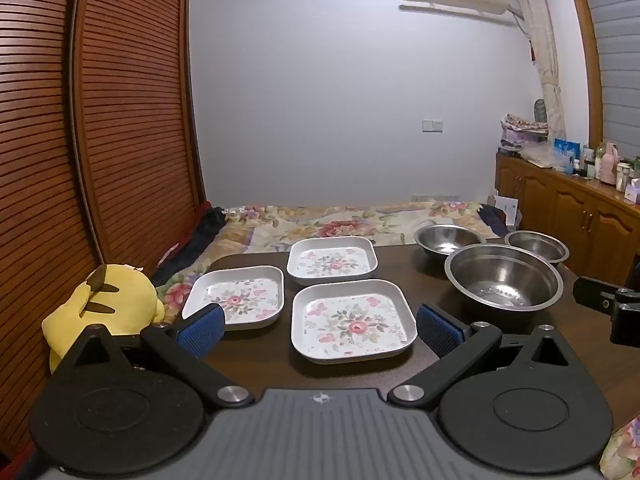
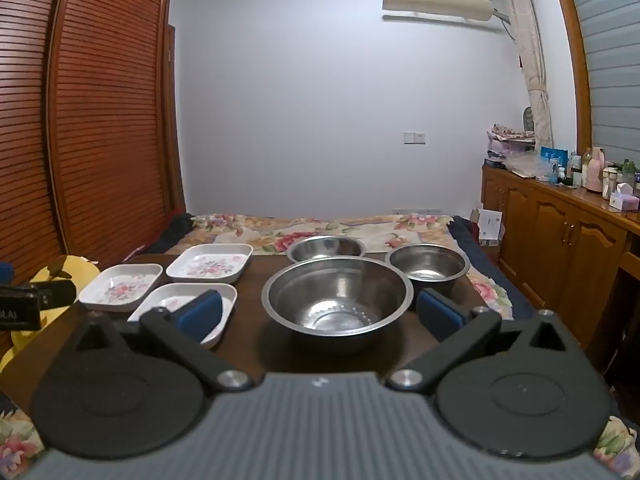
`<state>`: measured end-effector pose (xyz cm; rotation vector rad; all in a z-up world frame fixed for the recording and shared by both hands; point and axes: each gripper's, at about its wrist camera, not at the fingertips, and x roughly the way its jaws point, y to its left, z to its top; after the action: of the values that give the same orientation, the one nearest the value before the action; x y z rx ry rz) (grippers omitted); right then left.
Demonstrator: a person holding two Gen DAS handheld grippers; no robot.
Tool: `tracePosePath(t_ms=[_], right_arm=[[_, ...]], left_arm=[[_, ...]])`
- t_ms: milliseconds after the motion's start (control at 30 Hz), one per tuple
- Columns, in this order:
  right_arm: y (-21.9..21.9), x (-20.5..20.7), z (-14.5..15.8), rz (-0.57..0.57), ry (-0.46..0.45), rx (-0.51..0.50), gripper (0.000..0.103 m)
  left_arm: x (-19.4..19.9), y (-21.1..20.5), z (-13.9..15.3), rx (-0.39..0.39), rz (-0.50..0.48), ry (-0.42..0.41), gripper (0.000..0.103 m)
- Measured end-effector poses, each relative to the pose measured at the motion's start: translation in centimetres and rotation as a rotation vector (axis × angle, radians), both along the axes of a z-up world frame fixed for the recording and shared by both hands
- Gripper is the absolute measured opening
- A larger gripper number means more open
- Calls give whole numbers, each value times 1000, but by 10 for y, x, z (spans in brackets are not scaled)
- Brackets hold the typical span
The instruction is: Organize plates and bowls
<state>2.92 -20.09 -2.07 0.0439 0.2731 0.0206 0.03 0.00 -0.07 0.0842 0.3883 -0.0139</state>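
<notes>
Left gripper: fingers spread wide, blue pads empty, held above the near edge of the tabletop; nothing between them but air, the nearest plate lying beyond and between the tips.

Right gripper: fingers likewise wide and empty, aimed at the big bowl; touching nothing.

Nearest plate: square, white, floral print, flat on the dark tabletop; just ahead of the left gripper.

Left plate: same pattern, beside the nearest plate, apart from it, toward the tabletop's left edge.

Far plate: same pattern, behind the other two, near the far edge; all three lie singly — none stacked.

Large bowl: steel, upright, empty, straight ahead of the right gripper.

Right small bowl: steel, upright, just behind and to the right of the large one.

Far small bowl: steel, at the far edge, partly hidden behind the large bowl's rim.

Beyond the tabletop: a bed with a floral cover; a yellow plush toy off the left side.

Step in hand, as judged: the opening — nothing gathered yet, both grippers poised. The next move likely calls for lowering one set of fingers across a thin plate rim or a bowl wall, closing firmly, then lifting it onto or into its like; the steel looks slippery.
</notes>
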Motion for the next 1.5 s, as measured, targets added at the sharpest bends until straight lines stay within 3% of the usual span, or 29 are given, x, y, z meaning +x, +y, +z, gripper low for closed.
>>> tracePosePath(t_ms=[1500], right_arm=[[0, -3, -1, 6, 2, 10, 103]], left_arm=[[-1, 0, 0, 0, -6, 0, 103]])
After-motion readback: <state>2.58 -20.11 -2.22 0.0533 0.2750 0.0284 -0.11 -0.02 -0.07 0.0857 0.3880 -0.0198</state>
